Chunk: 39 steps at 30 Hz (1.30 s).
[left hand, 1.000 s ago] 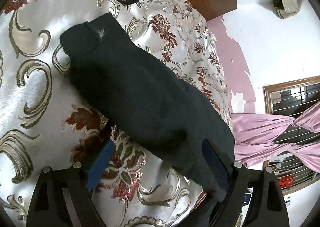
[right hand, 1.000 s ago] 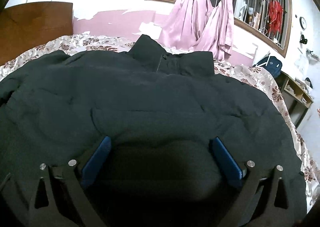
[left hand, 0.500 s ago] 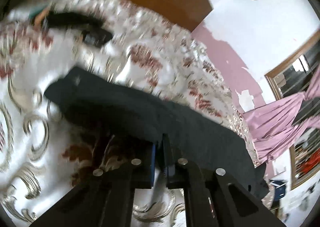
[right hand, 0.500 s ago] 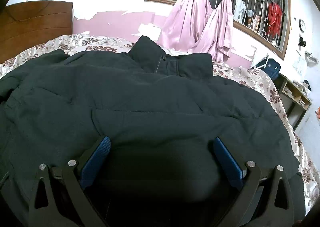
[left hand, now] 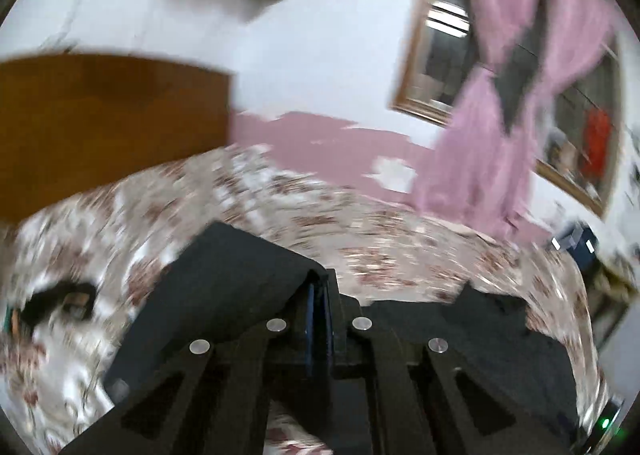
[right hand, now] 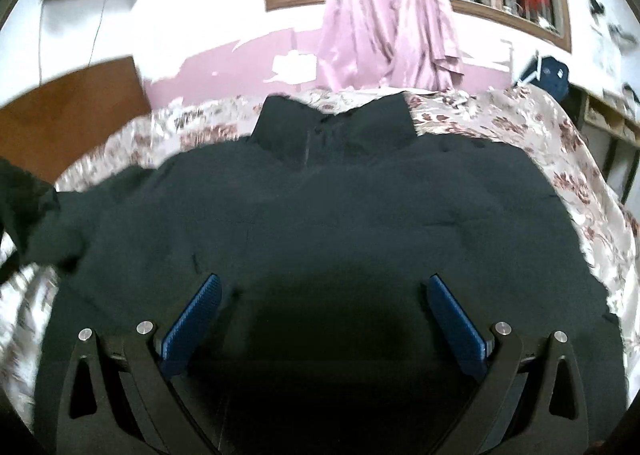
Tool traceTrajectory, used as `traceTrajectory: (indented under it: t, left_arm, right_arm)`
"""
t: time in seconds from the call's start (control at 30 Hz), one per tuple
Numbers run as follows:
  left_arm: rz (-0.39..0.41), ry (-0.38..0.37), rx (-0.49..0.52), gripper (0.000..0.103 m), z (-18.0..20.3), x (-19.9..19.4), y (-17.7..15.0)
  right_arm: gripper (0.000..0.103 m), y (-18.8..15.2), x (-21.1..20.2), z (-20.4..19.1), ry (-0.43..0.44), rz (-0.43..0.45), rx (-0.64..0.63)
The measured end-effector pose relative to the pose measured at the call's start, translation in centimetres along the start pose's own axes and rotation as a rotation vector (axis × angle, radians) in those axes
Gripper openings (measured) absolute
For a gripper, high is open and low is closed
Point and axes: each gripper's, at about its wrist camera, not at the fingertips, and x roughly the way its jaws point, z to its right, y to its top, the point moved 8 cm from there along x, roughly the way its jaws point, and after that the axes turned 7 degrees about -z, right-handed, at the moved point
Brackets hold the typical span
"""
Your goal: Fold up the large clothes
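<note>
A large black padded jacket lies spread on a bed with a floral satin cover, its collar toward the far wall. My right gripper hovers open over the jacket's lower body, nothing between its blue pads. In the blurred left wrist view, my left gripper is shut on the jacket's black sleeve, which hangs lifted off the cover to the left of the jaws. The jacket's body shows at the lower right there. The lifted sleeve appears at the left edge of the right wrist view.
A wooden headboard stands at the left end of the bed. Pink curtains hang at a barred window on the far wall. A small dark object lies on the cover at left. A blue bag and shelves stand at right.
My left gripper went from open over the sleeve to shut on it, then rose and rolled, lifting the sleeve off the bed. The right gripper rose slightly, staying open.
</note>
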Motion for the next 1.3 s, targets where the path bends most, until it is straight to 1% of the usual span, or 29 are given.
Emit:
traceTrajectory:
  t: [0.03, 0.13, 0.17, 0.23, 0.27, 0.37, 0.47, 0.5, 0.53, 0.6, 0.7, 0.77, 0.83, 0.9, 0.93, 0.97, 1.0, 1.03, 1.07, 1.1, 1.17, 1.2, 1.3]
  left_arm:
    - [0.002, -0.016, 0.041, 0.004, 1.7, -0.2, 0.2]
    - [0.006, -0.077, 0.207, 0.004, 8.7, -0.8, 0.2]
    - [-0.001, -0.100, 0.265, 0.004, 11.1, -0.9, -0.2]
    - [-0.022, -0.137, 0.343, 0.004, 14.8, -0.8, -1.6]
    - [-0.042, -0.165, 0.387, 0.004, 16.9, -0.7, -2.8]
    - [-0.090, -0.234, 0.469, 0.004, 21.2, -0.4, -6.1]
    - [-0.163, -0.290, 0.510, 0.004, 24.1, -0.2, -10.3]
    - [-0.190, -0.301, 0.525, 0.005, 24.8, -0.1, -12.0]
    - [-0.208, -0.306, 0.537, 0.005, 25.2, 0.2, -12.9]
    - [-0.271, -0.326, 0.580, 0.005, 26.3, 0.7, -16.0]
    - [-0.355, -0.341, 0.612, 0.005, 26.6, 1.4, -19.6]
    - [-0.382, -0.342, 0.616, 0.006, 26.5, 1.6, -20.8]
    - [-0.414, -0.345, 0.631, 0.009, 26.2, 1.3, -22.2]
    - [-0.454, -0.375, 0.641, 0.019, 25.9, 0.8, -23.2]
    - [-0.468, -0.395, 0.636, 0.021, 25.5, 0.4, -23.8]
    - [-0.474, -0.408, 0.630, 0.028, 25.2, 0.0, -24.1]
    - [-0.480, -0.423, 0.618, 0.041, 24.6, -0.6, -24.4]
    - [-0.480, -0.431, 0.607, 0.051, 24.1, -0.9, -24.5]
    - [-0.475, -0.437, 0.584, 0.074, 23.3, -1.4, -24.4]
    - [-0.466, -0.440, 0.560, 0.087, 22.6, -1.8, -24.2]
    - [-0.450, -0.443, 0.505, 0.089, 20.4, -2.7, -23.8]
    - [-0.454, -0.430, 0.498, 0.089, 19.6, -2.6, -23.7]
    - [-0.465, -0.346, 0.438, 0.089, 15.3, -2.2, -23.3]
  right_arm:
    - [0.101, 0.4, -1.0, 0.8, 0.004, 0.012, 0.005]
    - [0.101, 0.9, -3.3, 3.1, -0.008, 0.041, 0.016]
    - [0.101, 1.0, -3.9, 3.7, -0.010, 0.047, 0.020]
    - [0.101, 1.0, -5.2, 5.3, -0.015, 0.059, 0.025]
    - [0.101, 0.8, -5.8, 6.2, -0.022, 0.058, 0.026]
    - [0.101, 0.1, -7.3, 9.0, -0.059, 0.053, 0.032]
    - [0.101, -0.6, -8.9, 12.2, -0.119, 0.067, 0.030]
    - [0.101, -0.8, -9.3, 13.3, -0.141, 0.071, 0.029]
    - [0.101, -0.9, -9.6, 14.5, -0.157, 0.067, 0.033]
    - [0.101, -1.0, -10.0, 16.2, -0.177, 0.056, 0.050]
    - [0.101, -1.2, -10.2, 17.8, -0.182, 0.036, 0.072]
    - [0.101, -1.7, -9.8, 18.3, -0.176, 0.009, 0.081]
    - [0.101, -2.0, -9.3, 18.3, -0.177, -0.012, 0.076]
    - [0.101, -2.3, -8.7, 17.9, -0.160, -0.039, 0.076]
    - [0.101, -2.6, -8.5, 17.5, -0.152, -0.048, 0.078]
    - [0.101, -2.8, -8.2, 17.1, -0.143, -0.058, 0.081]
    - [0.101, -3.0, -8.0, 16.6, -0.138, -0.065, 0.083]
    - [0.101, -3.1, -7.9, 16.0, -0.136, -0.066, 0.085]
    - [0.101, -3.1, -7.8, 15.4, -0.133, -0.062, 0.087]
    - [0.101, -3.1, -7.8, 14.6, -0.128, -0.051, 0.088]
    - [0.101, -3.1, -8.1, 13.0, -0.116, -0.030, 0.084]
    - [0.101, -3.2, -8.1, 12.0, -0.103, -0.021, 0.079]
    - [0.101, -3.8, -7.5, 8.6, -0.057, -0.020, 0.043]
